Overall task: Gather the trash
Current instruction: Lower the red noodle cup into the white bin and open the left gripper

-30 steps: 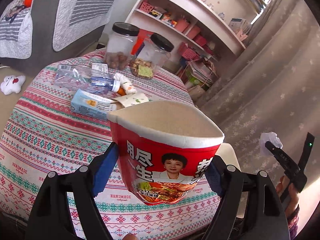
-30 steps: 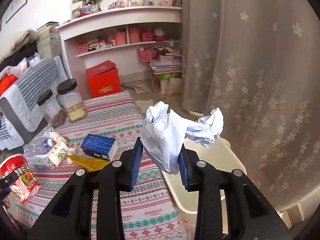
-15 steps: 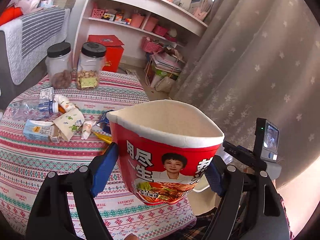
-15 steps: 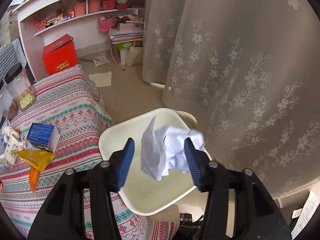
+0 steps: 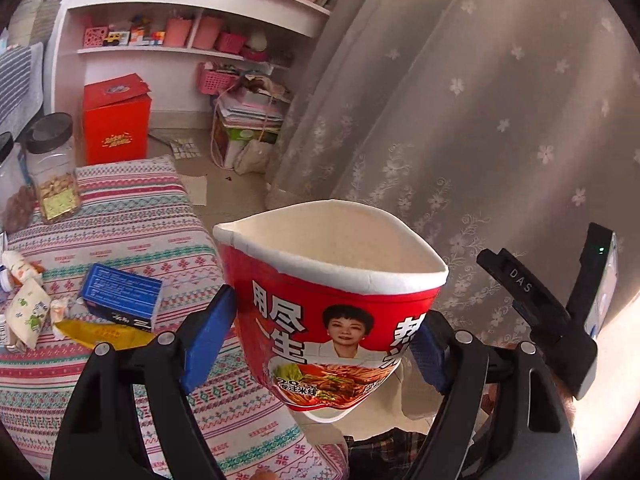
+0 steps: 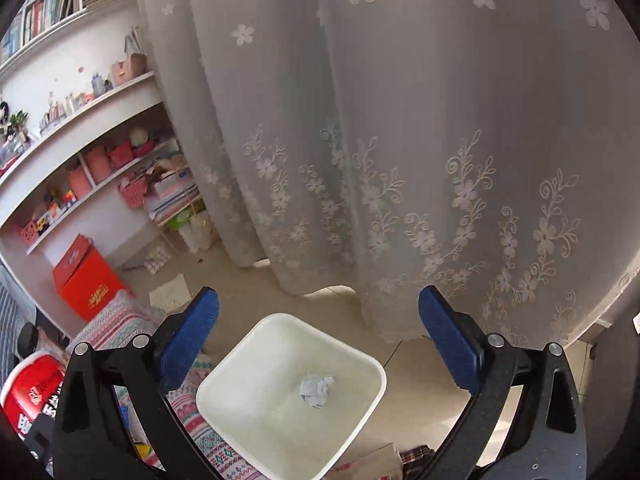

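**Paper dropped into the bin, noodle cup held above the table edge**

Half a second ago the crumpled paper (image 6: 316,390) hung between the right gripper's (image 6: 319,332) blue pads; now it lies on the floor of the white bin (image 6: 248,360), and those pads stand wide apart with nothing between them. From the right wrist view the bin sits directly below the spread fingers, its rounded square rim just beside the patterned tablecloth (image 6: 218,446) at its left. Beyond the bin is bare tiled floor, then the embroidered curtain (image 6: 400,140) hanging down to it.

The left gripper (image 5: 322,338) pinches the red noodle cup (image 5: 320,320) by its sides, one blue pad (image 5: 206,340) pressed on each flank, squeezing the white rim out of round. The cup is upright, mouth open to the camera, and held in the air past the corner of the table. In the right wrist view the same cup shows at the lower left edge.

Left of the cup, on the striped tablecloth (image 5: 120,216), lie a blue box (image 5: 122,298), a yellow wrapper (image 5: 100,334) touching its near side, and a small white carton (image 5: 30,314) further left. A clear jar (image 5: 54,168) with a dark lid stands near the far edge. Behind are a red box (image 5: 116,120) on the floor and white shelves (image 5: 180,8).
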A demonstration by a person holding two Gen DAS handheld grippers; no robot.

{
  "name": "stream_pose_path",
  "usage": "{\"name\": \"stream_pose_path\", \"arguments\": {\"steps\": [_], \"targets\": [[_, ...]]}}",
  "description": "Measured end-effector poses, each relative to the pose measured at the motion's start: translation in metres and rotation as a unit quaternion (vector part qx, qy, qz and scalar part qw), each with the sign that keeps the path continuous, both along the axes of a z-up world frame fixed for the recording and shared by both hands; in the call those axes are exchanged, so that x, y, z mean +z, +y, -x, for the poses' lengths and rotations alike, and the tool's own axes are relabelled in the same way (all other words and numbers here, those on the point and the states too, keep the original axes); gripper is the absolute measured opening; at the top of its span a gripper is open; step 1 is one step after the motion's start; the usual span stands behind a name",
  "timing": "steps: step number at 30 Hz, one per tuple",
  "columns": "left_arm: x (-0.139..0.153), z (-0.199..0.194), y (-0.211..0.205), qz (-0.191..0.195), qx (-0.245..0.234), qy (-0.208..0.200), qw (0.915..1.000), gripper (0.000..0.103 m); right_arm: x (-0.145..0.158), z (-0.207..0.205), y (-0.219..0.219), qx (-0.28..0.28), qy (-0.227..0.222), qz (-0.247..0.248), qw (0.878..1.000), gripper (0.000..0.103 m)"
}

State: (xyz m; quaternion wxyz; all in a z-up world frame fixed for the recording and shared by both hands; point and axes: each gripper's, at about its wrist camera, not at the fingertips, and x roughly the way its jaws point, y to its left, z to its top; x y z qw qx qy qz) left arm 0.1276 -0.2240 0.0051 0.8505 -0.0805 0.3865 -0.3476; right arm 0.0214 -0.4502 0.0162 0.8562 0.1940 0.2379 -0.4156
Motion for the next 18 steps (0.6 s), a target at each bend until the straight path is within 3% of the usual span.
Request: {"name": "stream_pose_path", "arguments": {"steps": [6, 12, 18], "targets": [[-0.028, -0.012, -0.05, -0.003, -0.039, 0.023, 0.999, 0.078, -0.016, 0.006, -0.026, -0.031, 0.045, 0.022, 0.998, 0.096], [-0.045, -0.014, -0.095, -0.017, -0.062, 0.036, 0.9973, 0.082, -0.018, 0.017, -0.045, -0.063, 0.044, 0.023, 0.997, 0.096], [-0.048, -0.012, -0.096, -0.039, -0.065, 0.042, 0.9962, 0.09, -0.021, 0.009, -0.044, -0.055, 0.055, 0.026, 0.997, 0.096]]}}
